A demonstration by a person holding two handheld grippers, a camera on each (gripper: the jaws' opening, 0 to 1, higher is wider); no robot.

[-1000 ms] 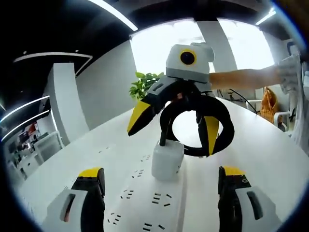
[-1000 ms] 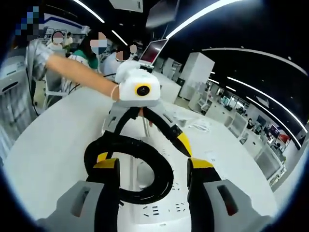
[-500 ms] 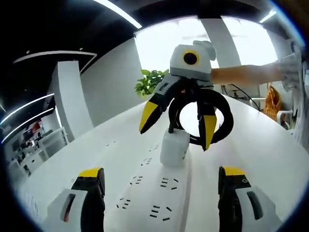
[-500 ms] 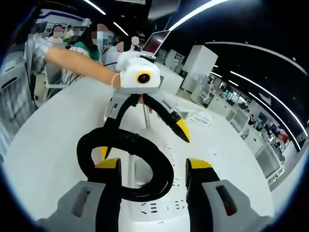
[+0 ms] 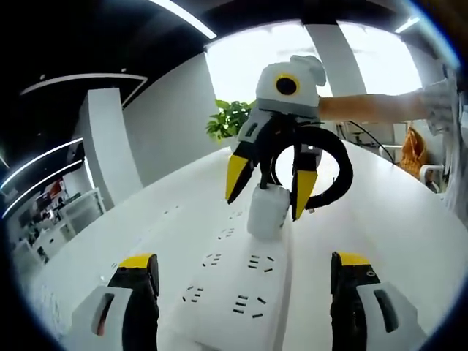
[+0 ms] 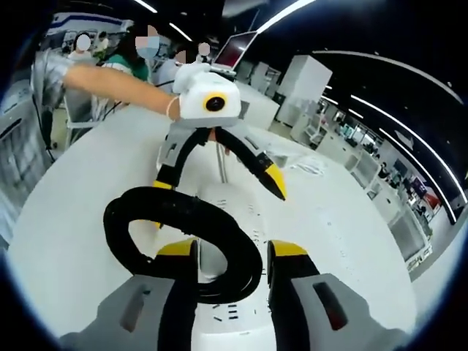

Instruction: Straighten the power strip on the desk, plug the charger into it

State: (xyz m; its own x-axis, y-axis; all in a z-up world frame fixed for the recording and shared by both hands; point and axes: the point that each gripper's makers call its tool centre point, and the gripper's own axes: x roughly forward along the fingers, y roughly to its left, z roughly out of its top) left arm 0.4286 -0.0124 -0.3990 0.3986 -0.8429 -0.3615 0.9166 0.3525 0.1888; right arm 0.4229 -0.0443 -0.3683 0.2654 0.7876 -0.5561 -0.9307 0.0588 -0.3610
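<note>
- Left gripper view: my left gripper (image 5: 245, 281) jaws spread wide, empty, straddling the power strip (image 5: 238, 289) with bare desk (image 5: 395, 219) either side.
- My right gripper (image 5: 268, 191) closes on the charger (image 5: 265, 210), seated in the strip; black cable (image 6: 183, 245) coiled.

Power strip (image 5: 241, 289) on white desk (image 5: 409, 219)

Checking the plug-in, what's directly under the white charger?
The charger stands on the power strip, between the right tool's jaws. Its prongs and socket are hidden beneath it.

power strip (image 5: 241, 289) white | charger (image 5: 267, 210) white | cable (image 6: 183, 245) black | jaw tips yellow
</note>
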